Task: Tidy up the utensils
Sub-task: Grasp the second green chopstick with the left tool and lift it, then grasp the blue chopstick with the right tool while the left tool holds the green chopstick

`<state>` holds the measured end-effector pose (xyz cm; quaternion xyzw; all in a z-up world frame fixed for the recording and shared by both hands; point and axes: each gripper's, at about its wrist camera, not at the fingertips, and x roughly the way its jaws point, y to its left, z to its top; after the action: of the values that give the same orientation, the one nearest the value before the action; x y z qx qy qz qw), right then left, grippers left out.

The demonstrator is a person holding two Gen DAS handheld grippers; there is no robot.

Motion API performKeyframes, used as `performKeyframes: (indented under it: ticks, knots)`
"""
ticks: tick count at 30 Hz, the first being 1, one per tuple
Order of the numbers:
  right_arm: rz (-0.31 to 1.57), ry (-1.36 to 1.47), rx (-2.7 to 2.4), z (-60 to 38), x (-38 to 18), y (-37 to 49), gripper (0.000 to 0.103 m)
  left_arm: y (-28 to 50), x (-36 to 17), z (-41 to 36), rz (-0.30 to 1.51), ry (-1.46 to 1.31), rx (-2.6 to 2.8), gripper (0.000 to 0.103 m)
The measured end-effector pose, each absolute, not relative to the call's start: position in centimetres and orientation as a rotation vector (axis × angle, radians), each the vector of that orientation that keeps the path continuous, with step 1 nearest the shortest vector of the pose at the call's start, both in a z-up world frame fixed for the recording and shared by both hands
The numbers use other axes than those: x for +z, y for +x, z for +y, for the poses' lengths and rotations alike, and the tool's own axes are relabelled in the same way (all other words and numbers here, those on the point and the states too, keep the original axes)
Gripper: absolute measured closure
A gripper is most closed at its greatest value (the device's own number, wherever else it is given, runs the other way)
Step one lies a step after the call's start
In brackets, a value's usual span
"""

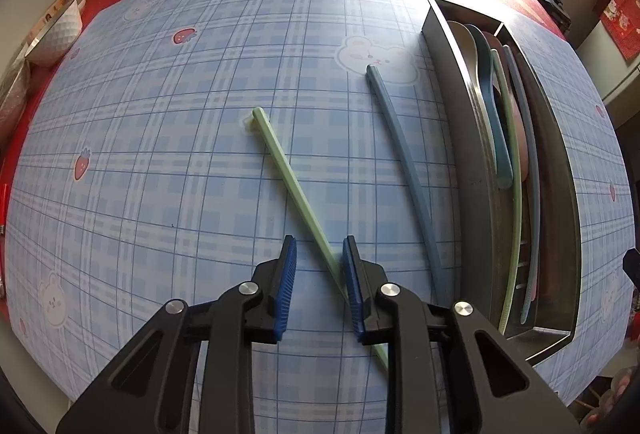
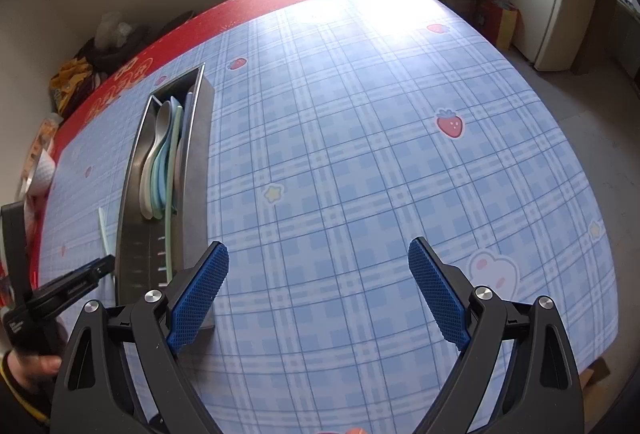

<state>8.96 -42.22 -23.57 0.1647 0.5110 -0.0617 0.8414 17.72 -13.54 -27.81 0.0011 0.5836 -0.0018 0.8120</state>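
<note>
**Two loose chopsticks on the table beside a metal utensil tray**

Two chopsticks lie loose on a blue plaid tablecloth: one green chopstick and one blue chopstick. The green one runs diagonally, its thick end far and to the left, its thin end near and to the right. The blue one lies almost parallel to the long metal tray just beside it, thick end pointing away.

Inside the tray, several spoons and at least two more chopsticks lie lengthwise; an exact count is unclear.

The left gripper is low over the green chopstick's near end, jaws partly apart; the stick passes under its right pad, not clamped. The right gripper hovers with jaws spread wide, holding nothing.
</note>
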Motion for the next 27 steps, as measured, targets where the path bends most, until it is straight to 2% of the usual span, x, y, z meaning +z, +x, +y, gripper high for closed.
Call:
performKeyframes:
  ticks: [4, 9, 27]
  knots:
    - [1.058, 0.349, -0.145, -42.2, -23.3, 8.9, 0.015, 17.4, -27.6, -12.8, 1.252, -0.003, -0.012, 0.091]
    - [1.072, 0.326, -0.125, -41.2, -23.3, 9.2, 0.015, 17.2, -27.7, -12.0, 1.257, -0.025, -0.028, 0.097]
    - [1.05, 0.22, 0.061, -32.8, -21.6, 11.2, 0.015, 14.6, -26.1, -2.5, 1.212, -0.129, 0.042, 0.097]
